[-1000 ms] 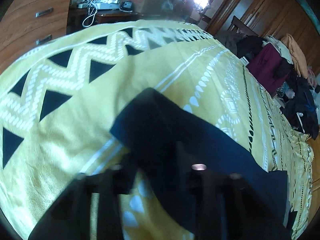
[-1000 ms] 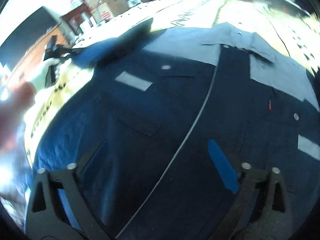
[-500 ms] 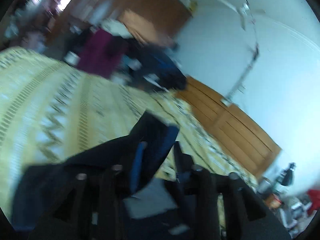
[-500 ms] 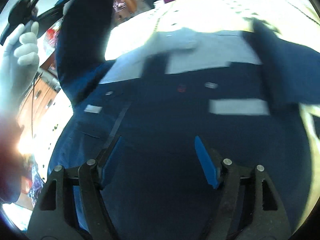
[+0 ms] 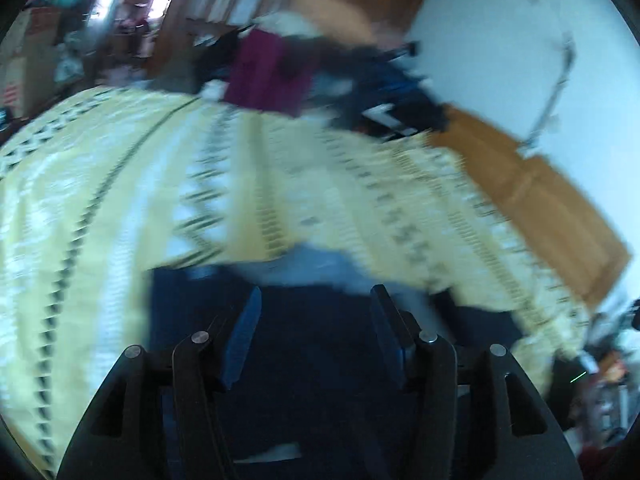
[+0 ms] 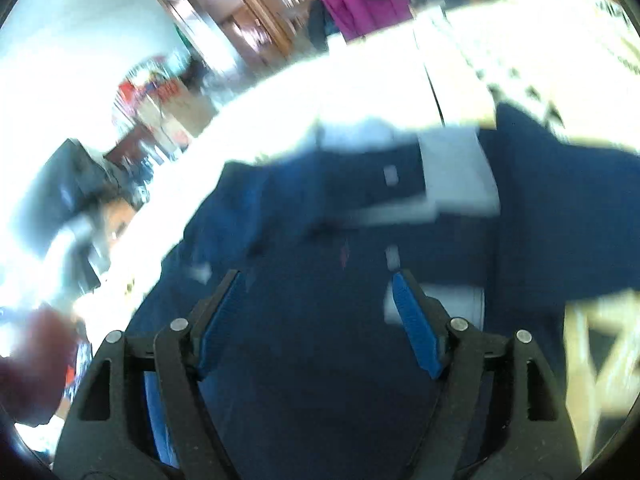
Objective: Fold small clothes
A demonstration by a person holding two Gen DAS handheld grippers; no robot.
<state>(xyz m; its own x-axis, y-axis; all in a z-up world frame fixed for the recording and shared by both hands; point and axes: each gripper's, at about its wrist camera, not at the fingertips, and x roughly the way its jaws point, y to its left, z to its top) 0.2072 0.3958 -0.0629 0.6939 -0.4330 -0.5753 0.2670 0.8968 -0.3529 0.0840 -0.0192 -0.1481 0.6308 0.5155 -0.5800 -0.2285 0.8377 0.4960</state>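
Shirt (image 6: 320, 360) first: it is dark blue with pale grey panels and lies spread on the yellow patterned bedspread (image 5: 120, 200), filling the near part of both wrist views. I read my left gripper (image 5: 316, 332) as wide, its blue pads (image 5: 244, 332) apart over the dark cloth with nothing between them; my right gripper (image 6: 316, 316) is likewise spread wide above the shirt front and holds nothing. My judgement is that I am between grasps, with one sleeve or side apparently laid across the body and the fold not finished. The next move likely calls for picking a clean edge, perhaps the far right side (image 6: 560, 200), pinching a single layer, and carrying it over without dragging the bedspread. Both views are blurred, so I cannot read any writing; small pale patches (image 6: 391, 174) on the chest may be labels, but nothing is legible. A heap of clothes (image 5: 272, 68) sits at the far end.
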